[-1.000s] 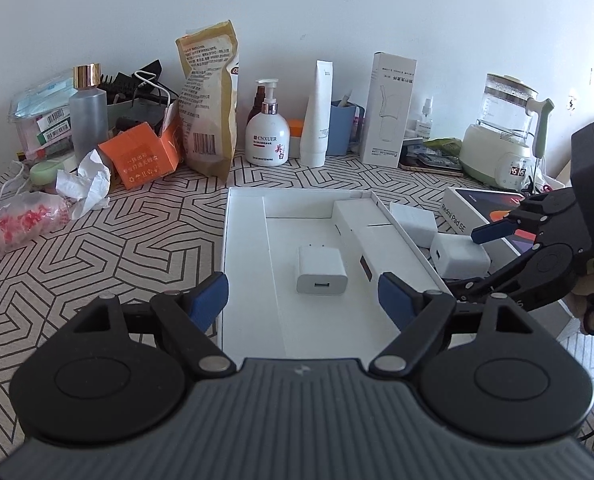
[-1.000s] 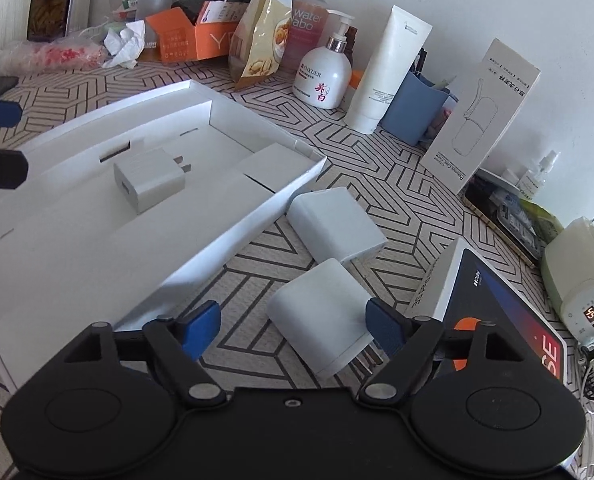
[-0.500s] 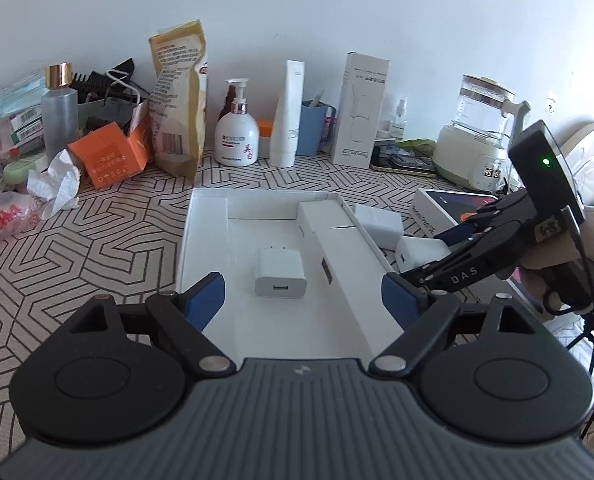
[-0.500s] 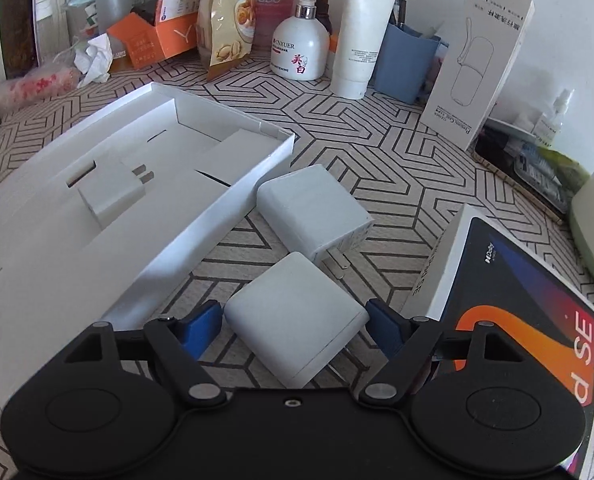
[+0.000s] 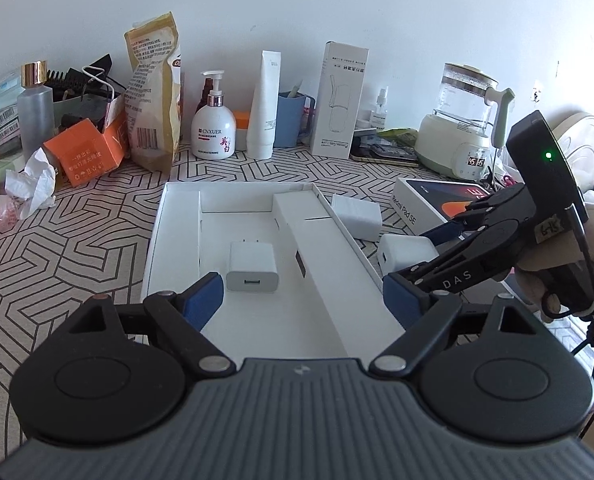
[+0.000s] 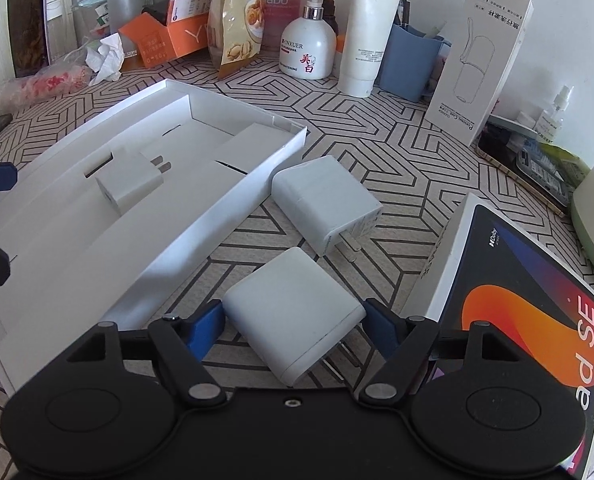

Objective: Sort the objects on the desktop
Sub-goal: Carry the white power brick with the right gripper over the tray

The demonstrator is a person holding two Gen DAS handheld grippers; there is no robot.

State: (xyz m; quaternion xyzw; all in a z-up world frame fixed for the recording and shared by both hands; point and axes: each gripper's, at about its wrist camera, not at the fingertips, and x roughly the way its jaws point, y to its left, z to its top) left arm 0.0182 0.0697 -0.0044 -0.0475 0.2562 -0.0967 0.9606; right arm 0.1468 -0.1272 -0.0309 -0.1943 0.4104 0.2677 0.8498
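So the nearer white charger (image 6: 295, 312) is lying flat on the patterned tabletop (image 6: 377, 148), right between the blue pads of the right gripper (image 6: 293, 322). Its jaws have just been closing in on it. The left pad looks to be touching the charger's corner and the right pad sits right at its edge, but I honestly can't tell if they're squeezing yet.

A second white charger (image 6: 325, 204) sits just beyond it, prongs pointing toward the first, close against the wall of the open white box (image 6: 233, 204). A smaller charger (image 5: 252, 266) lies inside that box, USB port facing the left camera.

The left gripper (image 5: 303, 298) hangs over the near end of the box, jaws spread wide and just been opening a bit more, nothing in them.

On the other side of the chargers is a tablet box (image 6: 509, 320). Along the wall: a pump bottle (image 6: 308, 50), a white tube (image 6: 371, 28), a blue cup (image 6: 407, 62), a snack bag (image 6: 237, 16), an orange carton (image 6: 165, 42) and an electric kettle (image 5: 463, 120).
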